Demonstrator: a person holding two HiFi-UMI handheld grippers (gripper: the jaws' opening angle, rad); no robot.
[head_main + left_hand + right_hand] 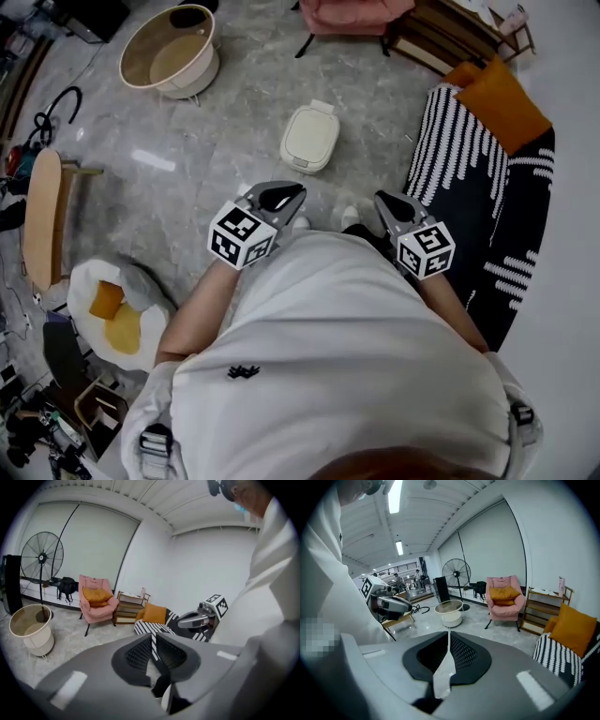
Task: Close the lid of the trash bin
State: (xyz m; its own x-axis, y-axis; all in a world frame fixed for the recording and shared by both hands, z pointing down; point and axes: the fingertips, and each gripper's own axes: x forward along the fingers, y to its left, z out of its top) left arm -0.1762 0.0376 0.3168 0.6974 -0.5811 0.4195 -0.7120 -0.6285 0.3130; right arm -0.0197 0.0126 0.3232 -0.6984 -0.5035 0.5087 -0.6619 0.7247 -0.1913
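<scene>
Head view: left tool (281,197) and right tool (398,204) held up close against a white shirt (347,347), both well apart from the trash bin (307,155) standing on the grey floor (234,141) ahead of the feet, between a round tub (173,52) and a striped rug (464,155). Lid (311,131) apparently down already: a flat pale top, no dark opening to be seen, though hard to confirm from so high. If down, little left beyond a check; if not, a step forward, a reach down and a press on the lid to come. Inside the tub only a bare pale bottom, seemingly nothing held, plus a dark patch at the far rim too small to name. Left gripper view: ribbed pads (138,656) clenched to a thin slit with nothing between; beyond them the tub beside a standing fan (42,557) and a pink armchair (96,599); no bin in sight. Right gripper view: pads (461,653) likewise squeezed together on nothing; tub, fan and armchair ahead, the left tool off to one side, again no bin.
</scene>
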